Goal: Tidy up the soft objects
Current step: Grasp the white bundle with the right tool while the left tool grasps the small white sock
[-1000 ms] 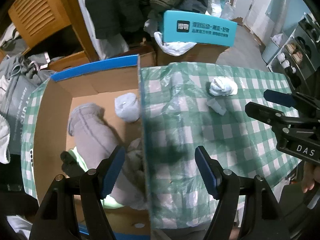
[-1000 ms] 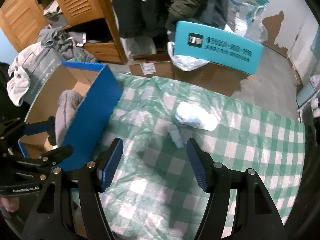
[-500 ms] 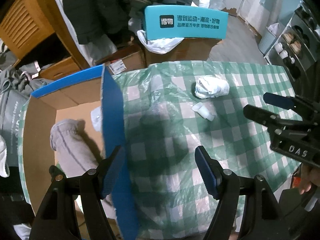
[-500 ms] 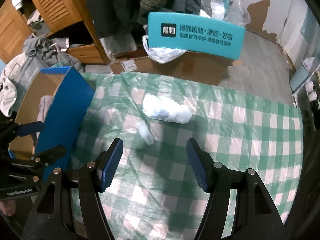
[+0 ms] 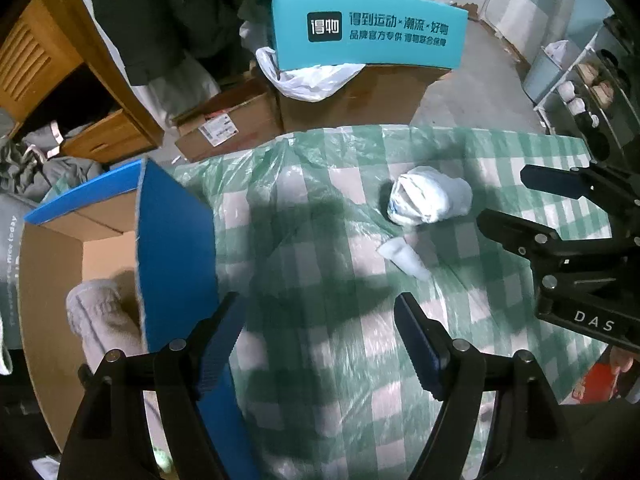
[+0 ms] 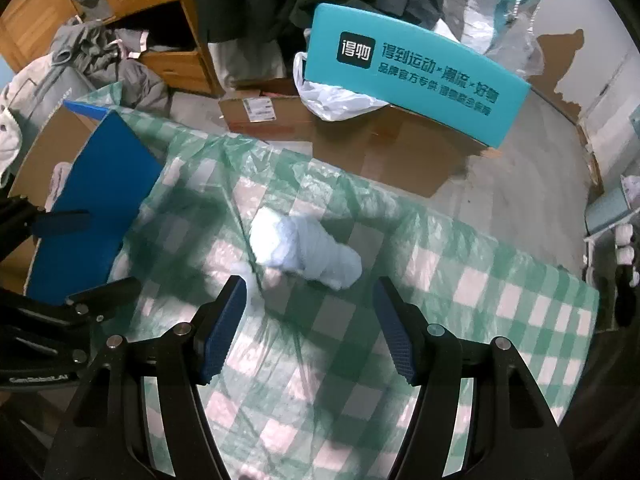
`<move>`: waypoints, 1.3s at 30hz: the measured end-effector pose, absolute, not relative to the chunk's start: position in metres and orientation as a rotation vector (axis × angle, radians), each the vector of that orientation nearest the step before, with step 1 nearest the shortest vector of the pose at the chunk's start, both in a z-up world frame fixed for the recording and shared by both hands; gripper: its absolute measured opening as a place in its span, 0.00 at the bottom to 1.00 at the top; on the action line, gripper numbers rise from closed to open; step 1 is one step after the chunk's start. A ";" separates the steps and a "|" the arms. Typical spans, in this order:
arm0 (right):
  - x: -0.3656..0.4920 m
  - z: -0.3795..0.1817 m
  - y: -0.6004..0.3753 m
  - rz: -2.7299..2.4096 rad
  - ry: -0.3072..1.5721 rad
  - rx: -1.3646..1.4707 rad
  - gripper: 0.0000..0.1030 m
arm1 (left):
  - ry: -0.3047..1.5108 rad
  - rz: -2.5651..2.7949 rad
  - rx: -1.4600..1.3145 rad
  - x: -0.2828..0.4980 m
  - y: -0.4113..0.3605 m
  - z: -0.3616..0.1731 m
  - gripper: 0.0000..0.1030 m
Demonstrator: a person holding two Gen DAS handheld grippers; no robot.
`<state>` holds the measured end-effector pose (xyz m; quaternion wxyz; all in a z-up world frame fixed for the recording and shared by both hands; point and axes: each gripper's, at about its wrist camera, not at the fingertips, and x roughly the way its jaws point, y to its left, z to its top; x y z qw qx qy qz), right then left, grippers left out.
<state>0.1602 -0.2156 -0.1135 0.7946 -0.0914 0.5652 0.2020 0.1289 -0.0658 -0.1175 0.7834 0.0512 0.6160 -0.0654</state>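
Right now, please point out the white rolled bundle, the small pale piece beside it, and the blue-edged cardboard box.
White rolled bundle (image 5: 428, 196), left wrist view, its middle.
Small pale piece (image 5: 404, 258), left wrist view, its middle.
Cardboard box (image 5: 176, 240), left wrist view, blue side wall.

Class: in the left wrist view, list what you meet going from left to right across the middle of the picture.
Grey rolled garment in the cardboard box → blue box flap → small pale roll → white bundle → right gripper.
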 end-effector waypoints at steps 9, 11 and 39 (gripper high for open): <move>0.181 -0.137 -0.208 0.472 1.227 -0.199 0.63 | 1.381 -0.150 0.089 0.147 -0.072 -0.141 0.76; 0.183 -0.140 -0.207 0.483 1.228 -0.200 0.63 | 1.392 -0.156 0.101 0.148 -0.075 -0.147 0.76; 0.184 -0.186 -0.230 0.354 1.412 -0.130 0.47 | 1.447 -0.174 -0.013 0.154 -0.076 -0.161 0.76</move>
